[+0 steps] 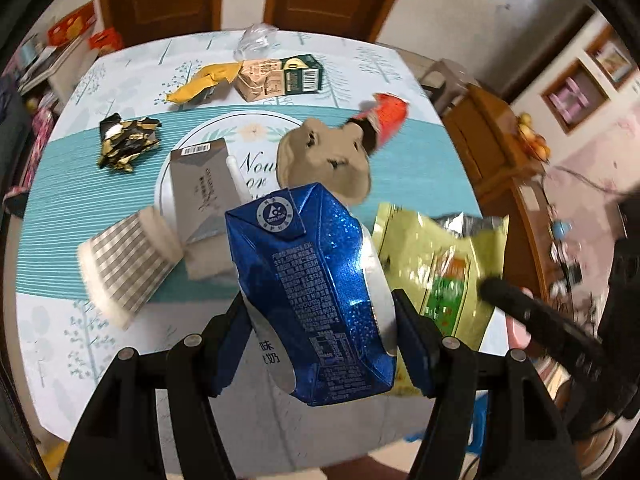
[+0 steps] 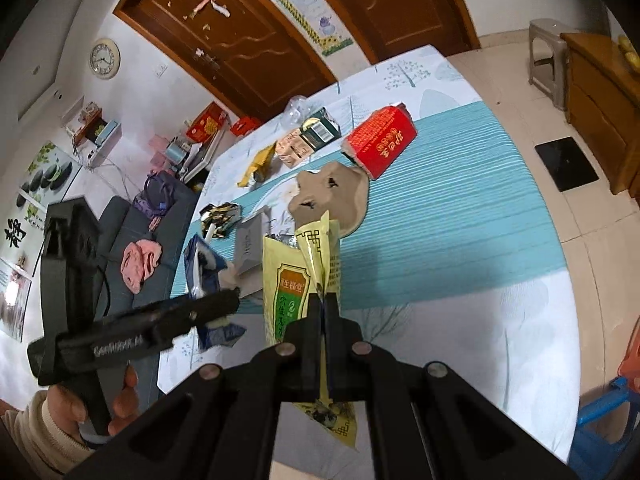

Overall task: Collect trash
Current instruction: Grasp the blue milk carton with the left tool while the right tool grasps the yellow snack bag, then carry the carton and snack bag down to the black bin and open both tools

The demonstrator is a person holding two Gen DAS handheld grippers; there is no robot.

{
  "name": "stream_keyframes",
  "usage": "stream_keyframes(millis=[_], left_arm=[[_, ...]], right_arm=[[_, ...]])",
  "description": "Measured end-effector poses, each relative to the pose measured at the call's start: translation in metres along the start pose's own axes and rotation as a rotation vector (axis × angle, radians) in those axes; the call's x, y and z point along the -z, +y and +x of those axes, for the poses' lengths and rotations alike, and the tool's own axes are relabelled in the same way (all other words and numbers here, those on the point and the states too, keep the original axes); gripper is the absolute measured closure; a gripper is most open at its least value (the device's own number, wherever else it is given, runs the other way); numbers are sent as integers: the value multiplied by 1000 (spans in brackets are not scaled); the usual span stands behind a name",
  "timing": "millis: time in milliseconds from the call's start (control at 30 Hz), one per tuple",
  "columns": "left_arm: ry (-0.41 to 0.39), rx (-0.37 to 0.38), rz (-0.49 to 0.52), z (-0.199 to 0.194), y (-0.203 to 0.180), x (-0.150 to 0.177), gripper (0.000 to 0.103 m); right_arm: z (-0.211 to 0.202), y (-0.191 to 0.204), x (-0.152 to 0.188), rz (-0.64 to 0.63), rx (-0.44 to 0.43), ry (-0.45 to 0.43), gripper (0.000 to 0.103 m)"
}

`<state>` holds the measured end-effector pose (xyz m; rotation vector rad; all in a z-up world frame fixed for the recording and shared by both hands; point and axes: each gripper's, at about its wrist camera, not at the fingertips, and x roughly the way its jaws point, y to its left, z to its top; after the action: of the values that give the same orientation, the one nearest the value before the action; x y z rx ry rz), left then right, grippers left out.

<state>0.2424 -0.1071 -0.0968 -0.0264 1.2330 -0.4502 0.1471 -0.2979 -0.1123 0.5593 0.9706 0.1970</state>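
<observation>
The left gripper (image 1: 320, 312) clenches a blue milk carton (image 1: 316, 292) above the table (image 1: 80, 340), hiding what lies behind it. The right gripper (image 2: 323, 304) pinches a yellow-green snack bag (image 2: 296, 280), whose lower edge is covered. Farther, a red box (image 2: 380, 140) looks blurred.

A home living room: wooden doors (image 2: 240, 40), wall clock (image 2: 104, 59), sofa (image 2: 160, 232), tableclothed table (image 2: 460, 208).
</observation>
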Motion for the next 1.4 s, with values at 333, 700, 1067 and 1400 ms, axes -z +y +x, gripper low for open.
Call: stream_keyframes(millis=[333,700,1067,1400], left_arm=[[10,96,283,-63,11,91,37],[124,171,504,-77,26,206,37],[231,156,555,-13,16,275,37],[257,70,497,118,43,320,37]], right_arm=[[-69,71,101,84,124,-206,102],[-77,107,247,263,232,-227,102],[-36,72,321,321,306,-126,102],[69,-8,358,275,303,-52,102]])
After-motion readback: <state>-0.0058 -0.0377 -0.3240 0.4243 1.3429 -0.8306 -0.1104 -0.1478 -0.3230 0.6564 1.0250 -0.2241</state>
